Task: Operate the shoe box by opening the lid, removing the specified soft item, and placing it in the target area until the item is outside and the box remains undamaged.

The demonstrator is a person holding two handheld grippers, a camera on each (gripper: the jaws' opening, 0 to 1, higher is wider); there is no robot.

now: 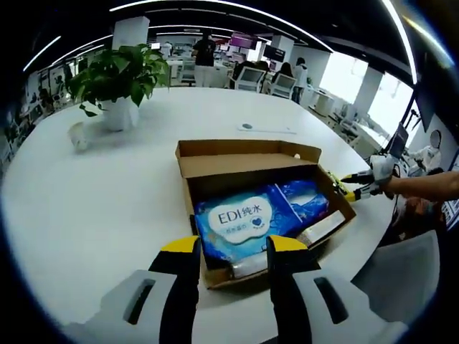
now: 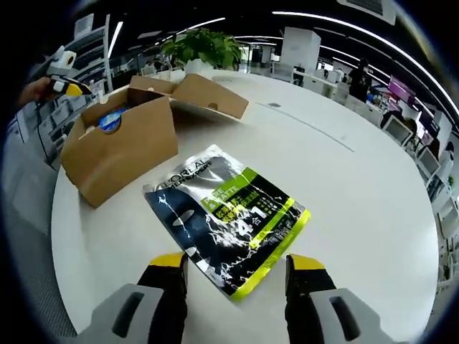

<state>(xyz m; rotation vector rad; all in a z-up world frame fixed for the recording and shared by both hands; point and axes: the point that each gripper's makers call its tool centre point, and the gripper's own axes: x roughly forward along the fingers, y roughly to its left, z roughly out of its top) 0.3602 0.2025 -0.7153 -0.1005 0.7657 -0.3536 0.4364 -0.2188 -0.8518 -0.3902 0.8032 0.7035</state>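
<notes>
Left gripper view: shoe box (image 1: 259,175) near wall hides lower part of blue wipes pack (image 1: 244,223) — small text under the big label too small to read. White tube-like item (image 1: 320,227) at box's lower right, partly hidden, can't tell what it is.

Right gripper view: box contents mostly hidden by its wall — just a blue bit (image 2: 110,120) upper left. Black-green pouch (image 2: 228,215) fine print unreadable.

Matt brown cardboard shoe box (image 1: 244,168), glossy plastic sachet (image 2: 228,215), smooth white table (image 2: 358,193)
</notes>
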